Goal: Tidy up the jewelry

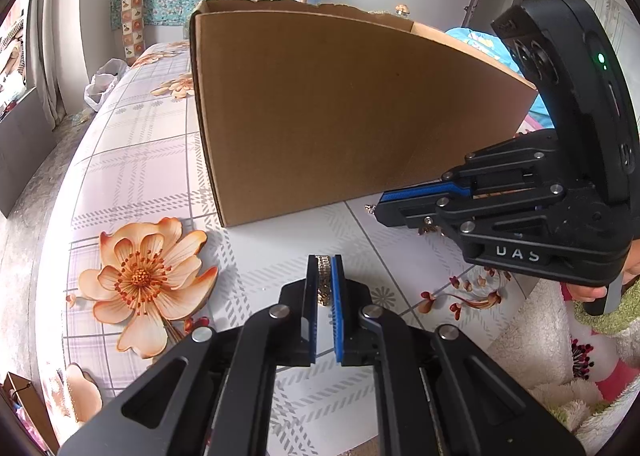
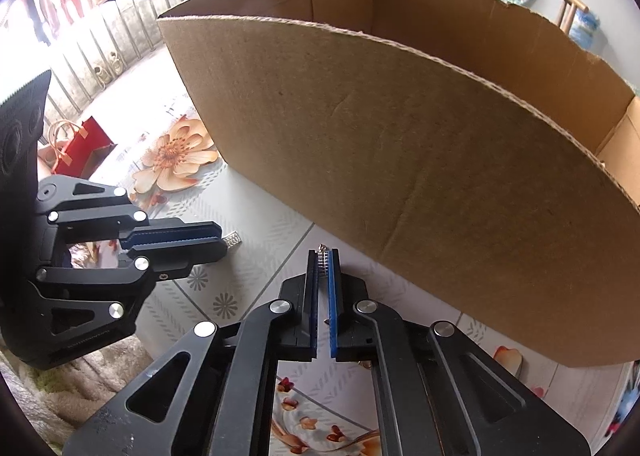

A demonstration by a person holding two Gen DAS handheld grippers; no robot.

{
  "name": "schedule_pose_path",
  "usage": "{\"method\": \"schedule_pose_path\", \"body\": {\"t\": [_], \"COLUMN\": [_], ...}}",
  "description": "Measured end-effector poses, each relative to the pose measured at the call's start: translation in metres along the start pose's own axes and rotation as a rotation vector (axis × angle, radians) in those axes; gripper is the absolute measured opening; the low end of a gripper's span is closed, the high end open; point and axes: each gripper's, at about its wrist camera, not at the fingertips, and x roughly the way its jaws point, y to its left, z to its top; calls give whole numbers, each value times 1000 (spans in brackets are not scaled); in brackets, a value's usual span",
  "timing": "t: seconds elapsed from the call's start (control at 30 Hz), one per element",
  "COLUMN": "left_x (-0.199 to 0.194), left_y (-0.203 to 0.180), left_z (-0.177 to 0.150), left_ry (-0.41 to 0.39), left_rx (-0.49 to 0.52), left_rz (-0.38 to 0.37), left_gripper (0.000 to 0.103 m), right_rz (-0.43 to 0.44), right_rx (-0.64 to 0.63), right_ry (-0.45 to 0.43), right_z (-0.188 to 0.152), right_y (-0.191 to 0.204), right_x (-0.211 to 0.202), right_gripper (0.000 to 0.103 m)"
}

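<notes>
My left gripper (image 1: 325, 261) is shut on a sparkly gold link bracelet (image 1: 324, 284) that stands upright between its blue pads, just above the floral tablecloth. In the right wrist view the bracelet's silvery end (image 2: 233, 240) pokes out past the left gripper (image 2: 222, 241). My right gripper (image 2: 323, 254) is shut on a small silvery chain piece (image 2: 322, 261). From the left wrist view the right gripper (image 1: 380, 204) lies low by the box's near wall, a bit of jewelry (image 1: 369, 208) showing at its tip. An open cardboard box (image 2: 400, 176) stands right behind both grippers; its inside floor is hidden.
The tablecloth (image 1: 132, 160) carries large orange flowers. A fluffy white and green towel (image 1: 560, 356) lies at the near right, where a hand (image 1: 588, 290) holds the right gripper. A red gift bag (image 2: 82, 148) and a plastic bag (image 1: 102, 84) sit beyond the table's left edge.
</notes>
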Motion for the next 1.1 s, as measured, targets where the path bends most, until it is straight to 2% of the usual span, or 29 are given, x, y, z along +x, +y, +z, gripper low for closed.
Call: {"method": "schedule_pose_path", "body": {"t": [0.23, 0.33, 0.43, 0.47, 0.53, 0.63, 0.67, 0.7, 0.87, 1.1], "left_x": [-1, -1, -1, -1, -1, -2, -2, -2, -2, -2], "left_y": [1, 1, 1, 1, 2, 4, 4, 3, 6, 5], "left_z": [0, 0, 0, 0, 0, -1, -1, -1, -2, -2], "left_ry": [-3, -4, -4, -4, -3, -2, -3, -3, -7, -8], "left_rx": [-3, -4, -4, -5, -6, -6, -7, -8, -14, -17], "left_rz": [-7, -9, -9, -9, -12, -11, -11, -11, -15, -16], "left_gripper": [5, 5, 5, 5, 5, 5, 5, 5, 5, 5], "right_rz": [23, 8, 13, 11, -3, -14, -22, -25, -19, 7], "right_rx": [41, 39, 24, 14, -5, -30, -43, -51, -44, 4], "right_ry": [-8, -9, -12, -8, -4, 8, 13, 19, 29, 19], "right_z": [-3, -3, -2, -2, 0, 2, 3, 3, 5, 1], "right_y": [-5, -3, 1, 3, 8, 14, 16, 17, 24, 9], "right_x": [-3, -4, -4, -2, 2, 10, 11, 12, 13, 7], "right_gripper": [0, 0, 6, 14, 18, 18, 13, 4, 2, 0]}}
